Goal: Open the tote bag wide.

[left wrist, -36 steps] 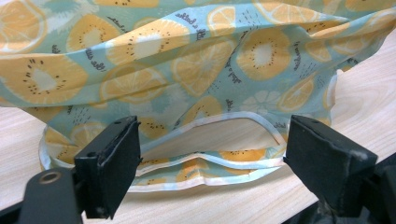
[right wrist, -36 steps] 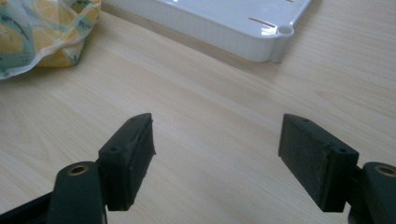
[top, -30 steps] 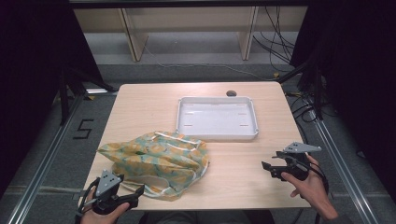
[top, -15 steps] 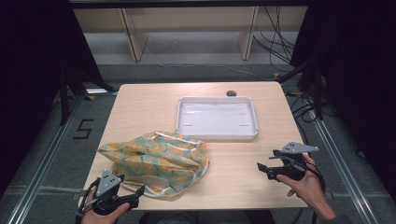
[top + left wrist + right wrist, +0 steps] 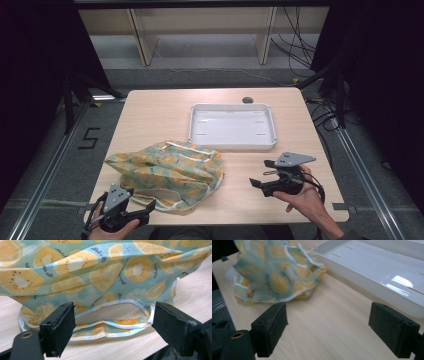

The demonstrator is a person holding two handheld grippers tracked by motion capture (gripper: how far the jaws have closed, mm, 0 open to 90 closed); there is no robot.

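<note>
Both grippers are held with jaws apart and nothing between them. Just ahead of the left gripper (image 5: 145, 207) the fruit-print cloth bag (image 5: 167, 172) is seen, its white-edged handle loop lying nearest the jaws. Beyond the right gripper (image 5: 261, 174), the bag lies apart, beside the white tray (image 5: 232, 126).

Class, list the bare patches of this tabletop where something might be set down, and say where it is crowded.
Free: the far-left stretch of the table beside the white tray; the near strip between the fruit-print fabric bag and the right gripper. Crowded: the near-left corner, where the bag meets the left gripper.
</note>
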